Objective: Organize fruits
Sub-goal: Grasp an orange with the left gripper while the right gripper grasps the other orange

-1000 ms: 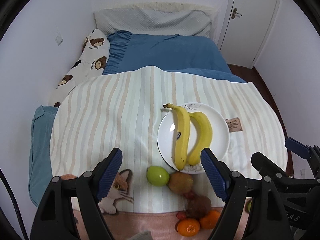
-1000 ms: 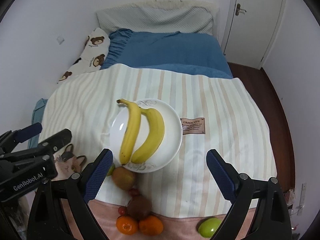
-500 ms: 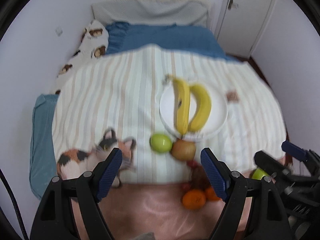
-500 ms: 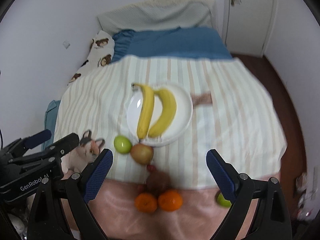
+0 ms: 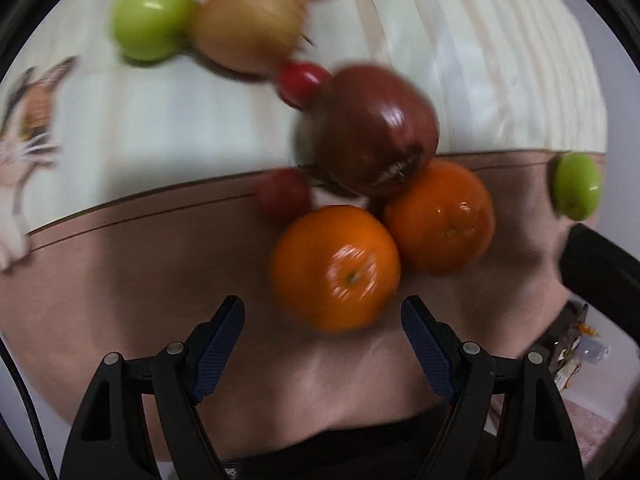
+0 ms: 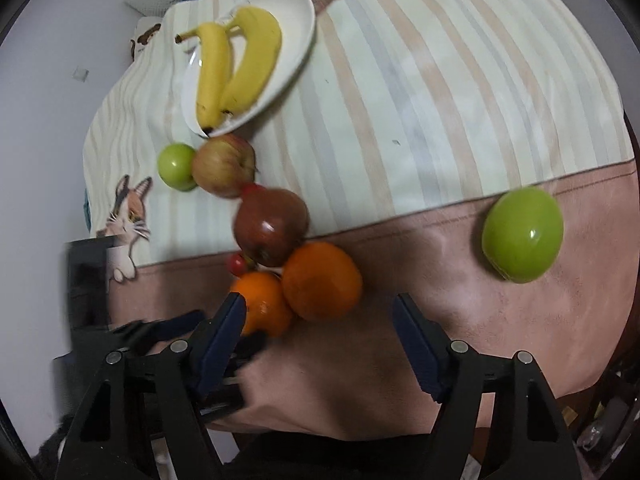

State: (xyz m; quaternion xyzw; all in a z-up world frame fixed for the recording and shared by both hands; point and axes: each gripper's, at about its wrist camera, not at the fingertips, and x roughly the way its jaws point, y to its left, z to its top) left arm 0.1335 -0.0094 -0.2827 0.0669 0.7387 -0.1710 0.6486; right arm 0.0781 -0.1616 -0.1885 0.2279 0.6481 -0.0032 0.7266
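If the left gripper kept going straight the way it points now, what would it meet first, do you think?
Most likely the nearer orange: it sits just ahead of the open left gripper, roughly centred between its fingers, though blur leaves depth uncertain.

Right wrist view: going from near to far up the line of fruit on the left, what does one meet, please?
Orange → dark red fruit → apple → bananas on the plate.
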